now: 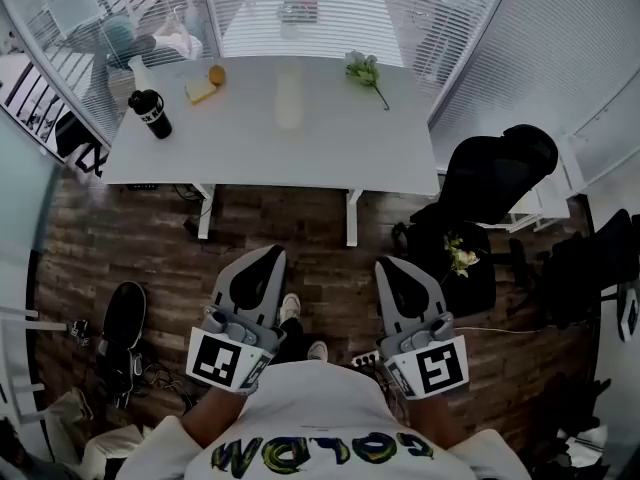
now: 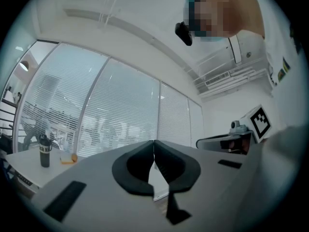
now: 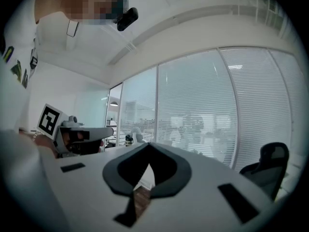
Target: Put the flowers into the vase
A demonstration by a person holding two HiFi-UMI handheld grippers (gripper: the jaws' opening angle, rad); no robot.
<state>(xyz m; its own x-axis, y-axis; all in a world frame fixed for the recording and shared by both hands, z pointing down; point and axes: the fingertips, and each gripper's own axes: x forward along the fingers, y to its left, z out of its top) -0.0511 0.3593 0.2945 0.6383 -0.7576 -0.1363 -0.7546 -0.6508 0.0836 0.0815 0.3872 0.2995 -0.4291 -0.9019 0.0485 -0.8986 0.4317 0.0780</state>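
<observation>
**Grippers clenched and empty, flowers across the floor**

Our left gripper and right gripper are both held close to the body. Each has its jaws pressed together with nothing between them. Both hang over the wood floor, well apart from the white tabletop.

We judge the step in hand to be the approach. The flowers lie on their side near the far right corner of the tabletop, stem trailing toward us. A pale upright shape at the middle of the tabletop is what we take for the vase; it is too blurred to be sure. A 2nd sprig rests on the black chair at our right, near the right gripper.

To do this well, we would:
- part the right jaws before arriving, not over the blossoms
- close on the stem low down, clear of the heads
- bring the left gripper beside the vase to steady it, since it looks light and easy to tip.

Little writing can be read:
- The black bottle at the left of the tabletop carries white lettering too small to make out.
- The shirt shows large yellow-green letters, upside down to us and not surely legible.
- The marker cubes bear only 2 black-and-white square patterns.
</observation>
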